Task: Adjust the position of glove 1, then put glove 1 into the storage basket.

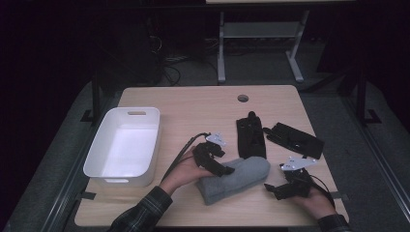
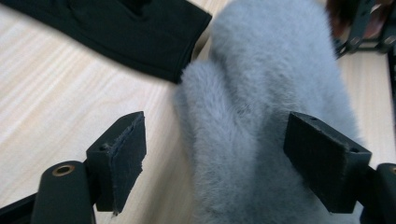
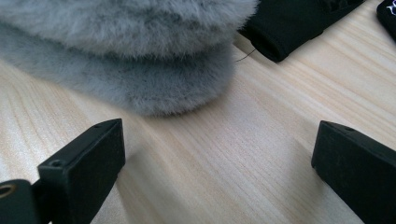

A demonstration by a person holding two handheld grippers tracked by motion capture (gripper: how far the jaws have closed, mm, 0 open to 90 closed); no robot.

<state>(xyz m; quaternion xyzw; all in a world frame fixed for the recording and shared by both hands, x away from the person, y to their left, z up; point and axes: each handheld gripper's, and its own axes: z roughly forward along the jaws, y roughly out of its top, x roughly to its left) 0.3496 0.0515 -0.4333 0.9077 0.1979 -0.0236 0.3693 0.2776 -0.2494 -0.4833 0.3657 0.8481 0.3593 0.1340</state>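
Grey fluffy mittens (image 1: 235,178) lie stacked one on the other near the front edge of the wooden surface (image 1: 193,104), between the two hands. Left tongs (image 1: 217,164) sit over the cuff end of the stack with the jaws wide apart; in the left gripper view the grey fur lies between the pads (image 2: 122,161) but neither pad presses on it, so nothing is held. Right tongs (image 1: 275,190) rest low on the surface just beside the rounded tip of the mittens, jaws also spread and empty, with bare wood between them. Two black gloves (image 1: 251,137) lie flat behind the grey pair, one just touching it, the other (image 1: 295,139) a little apart. A white plastic bin (image 1: 126,145) stands empty at the left. The step in hand looks like lining up a grasp on the mittens, probably to carry them into the bin. Next, the left tongs need to settle deeper around the fur and close firmly, since the soft pile can slip and the upper mitten may slide off the lower
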